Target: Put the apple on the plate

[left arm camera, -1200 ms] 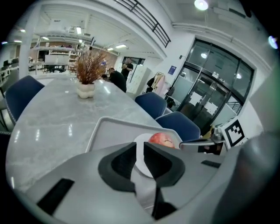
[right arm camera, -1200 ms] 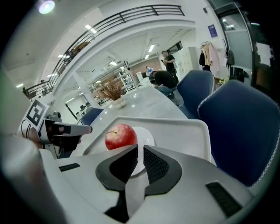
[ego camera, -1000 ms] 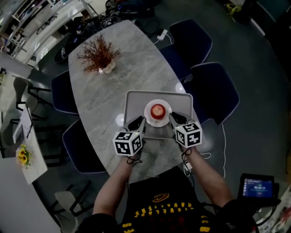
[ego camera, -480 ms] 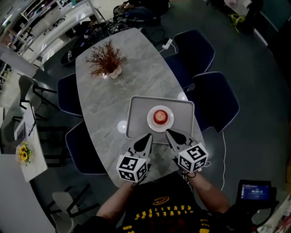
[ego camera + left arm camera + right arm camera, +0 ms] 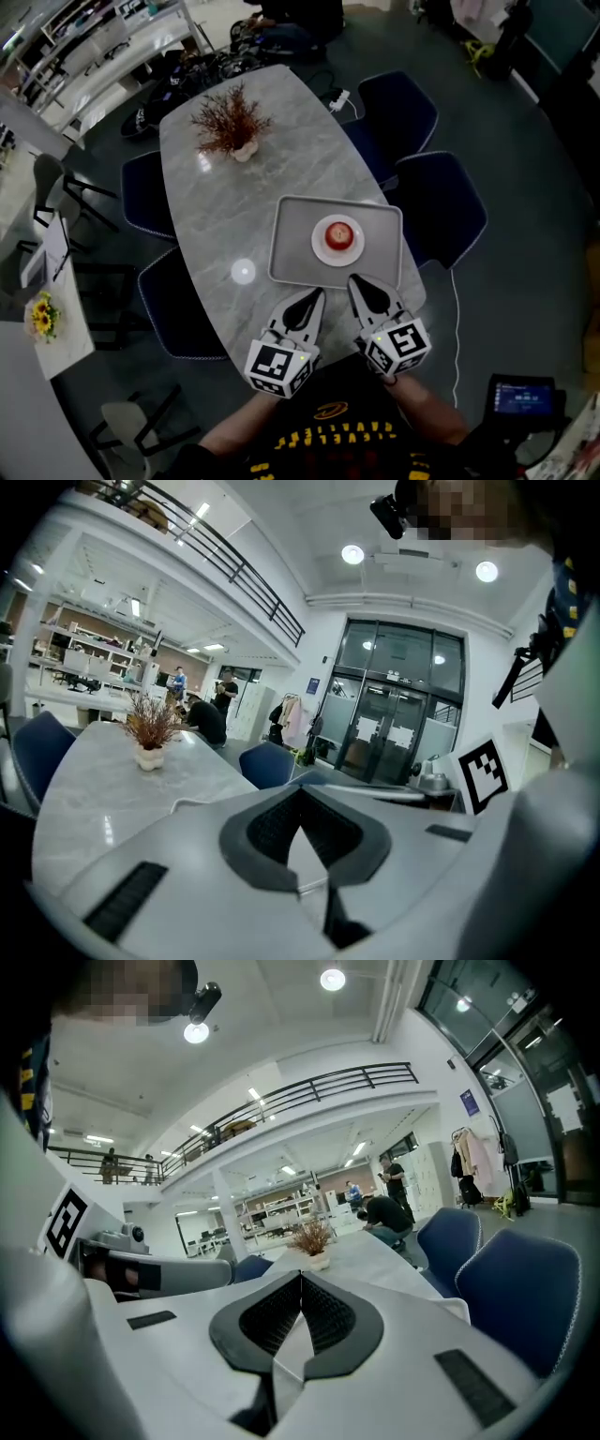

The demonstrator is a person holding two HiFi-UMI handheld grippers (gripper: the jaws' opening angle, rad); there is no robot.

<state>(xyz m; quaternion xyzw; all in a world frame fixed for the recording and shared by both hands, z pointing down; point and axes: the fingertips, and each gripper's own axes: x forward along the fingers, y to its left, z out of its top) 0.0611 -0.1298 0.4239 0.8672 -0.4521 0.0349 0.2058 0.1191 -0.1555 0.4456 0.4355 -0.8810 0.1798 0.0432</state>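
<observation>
Red apple rests on the plate, just beyond the right gripper. That one and the left gripper are both clenched, empty.

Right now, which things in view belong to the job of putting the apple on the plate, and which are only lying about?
Job in hand:
- apple, already on the plate
- left gripper and right gripper, both shut and empty

Lying about:
- tray under the plate
- potted plant
- blue chairs
</observation>
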